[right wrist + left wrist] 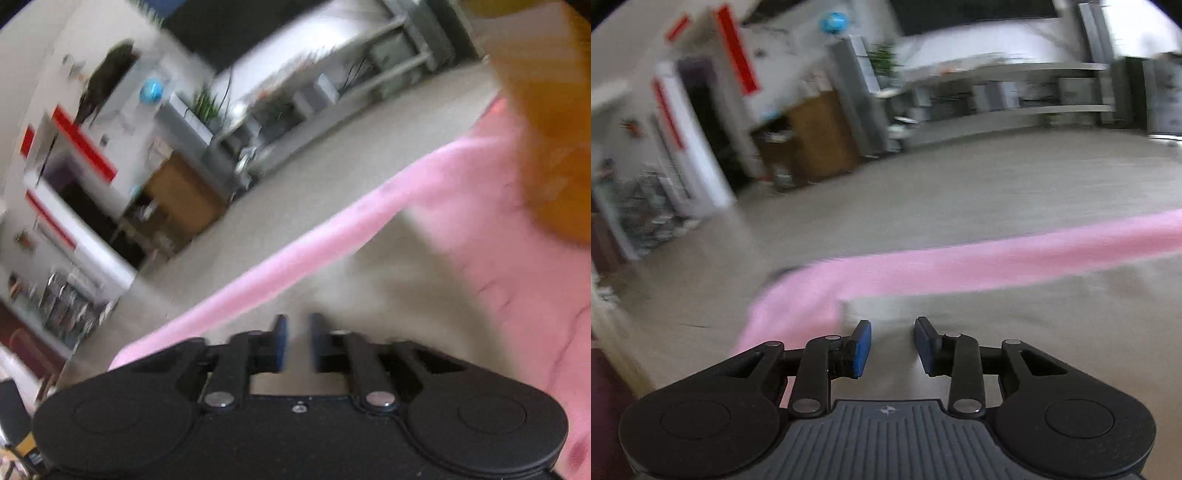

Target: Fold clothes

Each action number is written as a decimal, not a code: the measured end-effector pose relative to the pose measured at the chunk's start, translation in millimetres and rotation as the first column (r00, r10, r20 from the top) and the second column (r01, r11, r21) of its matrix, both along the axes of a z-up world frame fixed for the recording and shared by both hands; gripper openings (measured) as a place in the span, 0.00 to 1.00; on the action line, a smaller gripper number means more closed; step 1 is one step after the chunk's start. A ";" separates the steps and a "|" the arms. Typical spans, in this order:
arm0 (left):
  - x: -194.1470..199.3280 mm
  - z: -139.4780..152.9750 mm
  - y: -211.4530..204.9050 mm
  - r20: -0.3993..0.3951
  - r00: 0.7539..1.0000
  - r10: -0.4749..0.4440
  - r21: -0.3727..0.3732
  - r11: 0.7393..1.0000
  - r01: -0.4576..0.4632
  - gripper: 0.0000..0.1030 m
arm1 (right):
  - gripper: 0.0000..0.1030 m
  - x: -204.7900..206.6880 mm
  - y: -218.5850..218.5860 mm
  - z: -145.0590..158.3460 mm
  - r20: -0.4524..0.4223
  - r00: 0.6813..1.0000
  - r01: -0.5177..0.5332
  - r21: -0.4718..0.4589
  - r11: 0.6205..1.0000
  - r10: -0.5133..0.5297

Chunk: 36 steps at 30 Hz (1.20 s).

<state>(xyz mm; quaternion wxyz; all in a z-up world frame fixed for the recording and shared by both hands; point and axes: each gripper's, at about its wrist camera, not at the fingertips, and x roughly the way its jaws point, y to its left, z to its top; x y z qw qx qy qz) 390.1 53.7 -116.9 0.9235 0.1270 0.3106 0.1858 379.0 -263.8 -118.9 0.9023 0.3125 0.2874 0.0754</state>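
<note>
Both tongs hang released and hold nothing: the left tongs (892, 345) stand well parted, the right tongs (296, 341) only narrowly, each over a pale beige cloth (1015, 332) that lies on a pink sheet (960, 264). Whether that beige cloth is a garment, and how far it is folded, the blur hides; its straight near corner beside the left tongs would suit either a piece laid flat or one already folded. An orange thing (546, 129) looms at the right edge, too smeared to name. The risks, as I judge them: both views are streaked as if moving fast, so a hasty pinch could gather the pink sheet along with the cloth, or catch one layer and drag the edge askew.
</note>
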 end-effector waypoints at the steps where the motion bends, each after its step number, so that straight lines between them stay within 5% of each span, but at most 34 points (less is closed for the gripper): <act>1: 1.4 0.1 4.5 0.001 0.999 0.038 0.013 0.999 -0.038 0.34 | 0.05 -3.3 -9.1 1.2 0.007 0.996 0.093 -0.016 0.996 -0.092; 3: 1.3 3.3 12.9 0.000 0.994 0.112 0.018 0.994 -0.112 0.38 | 0.07 -8.6 -19.8 3.7 0.015 0.971 0.240 -0.046 0.970 -0.240; 5: -5.9 10.2 12.8 0.009 0.986 0.168 0.041 0.985 -0.168 0.31 | 0.20 -18.5 -17.4 10.0 0.015 0.946 0.322 -0.130 0.938 -0.323; 9: -30.3 32.3 5.9 0.049 0.971 0.233 0.168 0.957 -0.238 0.32 | 0.21 -53.3 -5.0 34.6 0.070 0.953 0.304 -0.216 0.928 -0.296; 14: -97.7 88.1 25.0 -0.048 0.973 0.225 0.035 0.974 -0.223 0.38 | 0.28 -102.2 -7.3 94.8 0.044 0.977 0.213 -0.297 0.931 -0.209; 17: -160.4 111.0 40.1 -0.119 0.982 0.146 -0.083 0.984 -0.156 0.39 | 0.29 -156.0 -14.7 125.7 -0.002 0.987 0.152 -0.294 0.943 -0.160; 23: -286.4 118.1 32.1 -0.159 0.987 -0.018 -0.211 0.977 -0.016 0.42 | 0.38 -266.7 -38.6 154.2 -0.063 0.992 0.098 -0.154 0.983 -0.109; 30: -340.9 45.6 7.9 -0.290 0.952 -0.098 -0.390 0.920 -0.024 0.42 | 0.48 -319.4 -31.3 111.3 -0.140 0.986 0.071 -0.154 0.986 -0.093; 33: -338.2 27.8 0.3 -0.294 0.948 -0.123 -0.378 0.926 0.002 0.42 | 0.29 -310.1 -30.4 76.0 -0.305 0.952 -0.014 -0.144 0.989 -0.031; 36: -339.9 26.7 -2.8 -0.275 0.953 -0.127 -0.349 0.937 0.024 0.42 | 0.26 -294.0 -33.6 58.3 -0.354 0.935 -0.043 -0.067 0.997 0.017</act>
